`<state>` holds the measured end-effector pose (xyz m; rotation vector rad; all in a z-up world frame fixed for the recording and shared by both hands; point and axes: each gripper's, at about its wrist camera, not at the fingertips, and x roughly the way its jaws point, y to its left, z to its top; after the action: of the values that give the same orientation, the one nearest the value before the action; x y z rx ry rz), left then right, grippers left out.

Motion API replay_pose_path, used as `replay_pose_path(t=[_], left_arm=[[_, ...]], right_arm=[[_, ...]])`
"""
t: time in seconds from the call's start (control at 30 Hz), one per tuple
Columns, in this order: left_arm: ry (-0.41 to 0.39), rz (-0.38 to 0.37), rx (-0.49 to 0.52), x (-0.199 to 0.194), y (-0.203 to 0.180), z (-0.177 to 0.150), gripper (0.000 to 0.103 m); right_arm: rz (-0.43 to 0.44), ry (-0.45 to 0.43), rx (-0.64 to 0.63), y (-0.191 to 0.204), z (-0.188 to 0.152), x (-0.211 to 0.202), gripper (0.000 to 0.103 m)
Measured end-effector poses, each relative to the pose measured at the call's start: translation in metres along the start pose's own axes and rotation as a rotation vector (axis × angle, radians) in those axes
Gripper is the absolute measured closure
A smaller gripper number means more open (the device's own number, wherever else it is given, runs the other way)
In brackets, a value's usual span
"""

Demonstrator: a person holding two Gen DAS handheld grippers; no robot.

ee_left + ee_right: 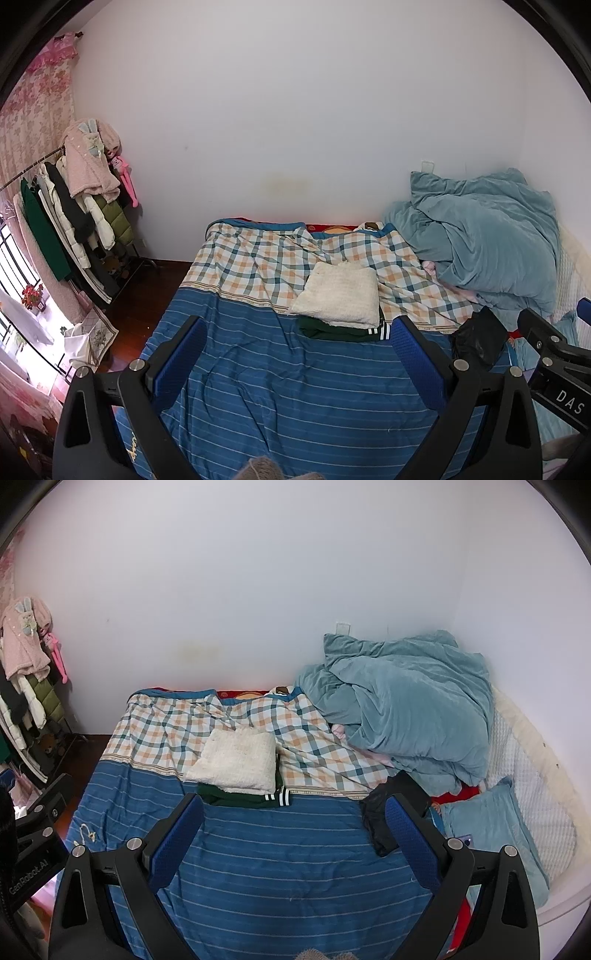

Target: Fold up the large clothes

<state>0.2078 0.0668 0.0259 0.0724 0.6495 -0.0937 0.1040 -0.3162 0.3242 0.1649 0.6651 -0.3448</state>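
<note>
While both of my grippers hang above the near end of the bed (258, 387), neither holds anything: the left gripper (299, 354) has its blue-padded fingers spread wide, and the right gripper (295, 830) stands just as wide, with only striped bedding between the pads.

Writing I can read — "DAS" in white on the black body of the right gripper where it enters the left wrist view at the right edge, and "GenRobot.AI" on the side of the left gripper seen at the left edge of the right wrist view. Yellow script at the bed cover's near hem is too distorted to read.

Task items: a cream folded garment (341, 295) lies on top of a dark green folded garment (332, 330) with white-striped cuff, stacked mid-bed where the blue stripes meet the plaid section. A black garment (388, 812) lies crumpled to the right, partly behind the right gripper's right finger.

Farther back — a teal duvet (406, 701) heaped in the corner, a teal pillow (491, 830) beside it, and a clothes rack (74, 221) by the left wall.
</note>
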Motion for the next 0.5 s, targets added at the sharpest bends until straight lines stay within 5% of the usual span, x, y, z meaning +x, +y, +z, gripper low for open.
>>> replay_pose_path(t=[0.5], left_arm=[[0.0,-0.007,-0.003,-0.0005,0.0011,0.001,0.001]], right_arm=[[0.003,-0.006,-0.002,0.0015,0.0014,-0.0019,0.003]])
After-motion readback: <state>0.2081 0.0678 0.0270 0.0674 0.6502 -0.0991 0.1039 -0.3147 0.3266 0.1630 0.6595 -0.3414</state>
